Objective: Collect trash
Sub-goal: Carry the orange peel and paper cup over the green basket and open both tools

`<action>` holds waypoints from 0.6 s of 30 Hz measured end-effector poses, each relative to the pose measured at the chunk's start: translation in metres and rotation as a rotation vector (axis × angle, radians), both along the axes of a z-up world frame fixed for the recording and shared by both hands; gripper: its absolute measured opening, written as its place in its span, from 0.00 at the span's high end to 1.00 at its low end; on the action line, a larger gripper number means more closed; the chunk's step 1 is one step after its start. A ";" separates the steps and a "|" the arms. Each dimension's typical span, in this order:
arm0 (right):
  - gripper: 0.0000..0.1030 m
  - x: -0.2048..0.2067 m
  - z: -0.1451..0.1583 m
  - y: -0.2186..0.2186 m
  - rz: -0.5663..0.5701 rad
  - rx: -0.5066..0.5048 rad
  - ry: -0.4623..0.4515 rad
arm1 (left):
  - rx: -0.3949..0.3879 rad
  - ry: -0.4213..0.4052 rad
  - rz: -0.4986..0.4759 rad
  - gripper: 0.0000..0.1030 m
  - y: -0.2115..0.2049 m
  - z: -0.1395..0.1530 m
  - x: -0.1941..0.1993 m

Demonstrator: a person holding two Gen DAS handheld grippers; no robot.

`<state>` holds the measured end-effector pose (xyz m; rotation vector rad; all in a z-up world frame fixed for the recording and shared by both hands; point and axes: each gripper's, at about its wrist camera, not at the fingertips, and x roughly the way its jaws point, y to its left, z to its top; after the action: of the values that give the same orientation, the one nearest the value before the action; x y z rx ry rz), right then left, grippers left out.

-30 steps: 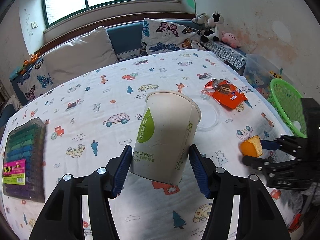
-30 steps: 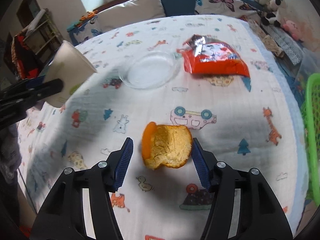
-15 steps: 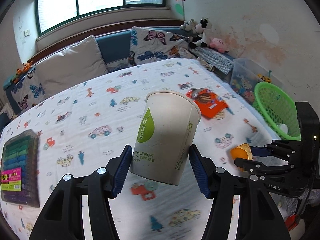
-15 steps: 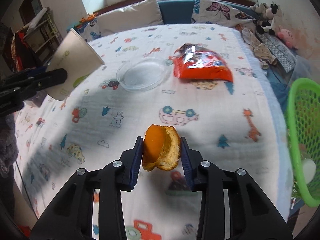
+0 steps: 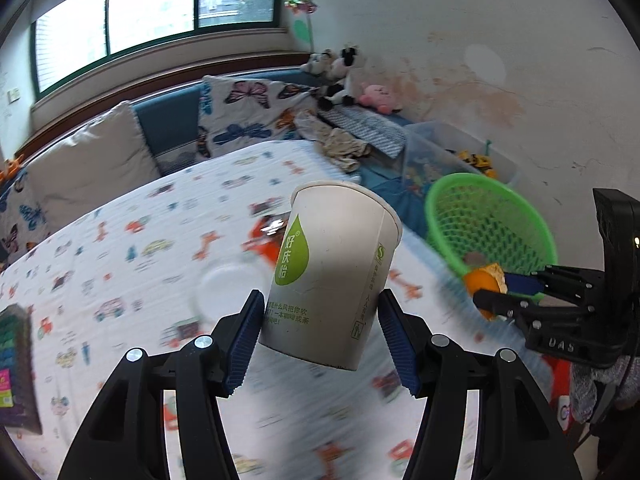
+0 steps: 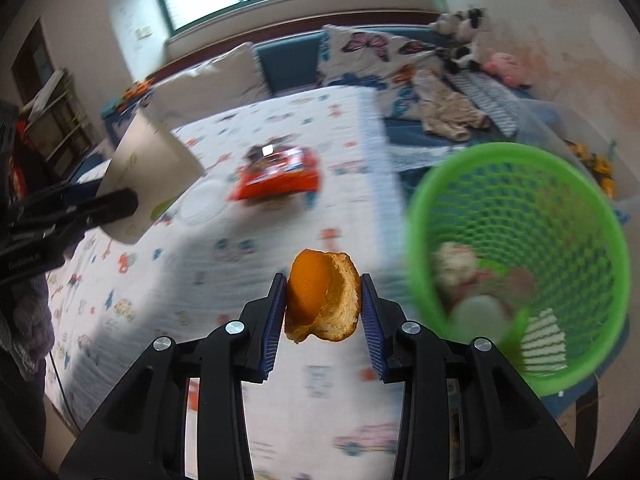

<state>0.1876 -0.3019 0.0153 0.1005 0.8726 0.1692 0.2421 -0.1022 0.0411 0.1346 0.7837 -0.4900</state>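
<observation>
My left gripper (image 5: 320, 332) is shut on a white paper cup (image 5: 332, 272) with a green drop logo, held tilted above the table. My right gripper (image 6: 324, 308) is shut on an orange peel (image 6: 322, 296), held above the table's right edge beside the green mesh basket (image 6: 560, 208). The basket stands off the table and holds some trash. The right gripper with the peel (image 5: 482, 278) also shows in the left wrist view, in front of the basket (image 5: 488, 216). An orange snack wrapper (image 6: 280, 176) lies on the table.
A clear plastic lid (image 6: 202, 204) lies left of the wrapper on the cartoon-print tablecloth (image 6: 280, 120). A box of markers (image 5: 14, 364) sits at the table's left edge. A sofa with cushions (image 5: 92, 160) and plush toys is behind; a clear toy bin (image 5: 452, 160) is behind the basket.
The right gripper closed on the orange peel and lifted it rightward to the basket. The left gripper, holding the cup, also swung right toward the basket.
</observation>
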 end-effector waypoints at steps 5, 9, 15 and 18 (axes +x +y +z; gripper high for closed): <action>0.64 -0.002 0.004 -0.050 -0.089 -0.019 -0.004 | -0.010 0.015 -0.054 0.45 -0.048 0.002 0.003; 0.64 -0.003 -0.001 -0.088 -0.160 -0.028 0.013 | -0.004 0.027 -0.089 0.45 -0.082 0.000 0.008; 0.62 -0.007 -0.011 -0.129 -0.242 -0.028 0.034 | 0.016 0.050 -0.144 0.45 -0.134 -0.007 0.017; 0.61 -0.010 -0.014 -0.141 -0.267 -0.016 0.035 | 0.029 0.057 -0.165 0.45 -0.156 -0.012 0.022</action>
<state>0.1777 -0.4426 0.0012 0.2037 0.8866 -0.0893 0.2640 -0.2581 0.0294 0.2146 0.8393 -0.6410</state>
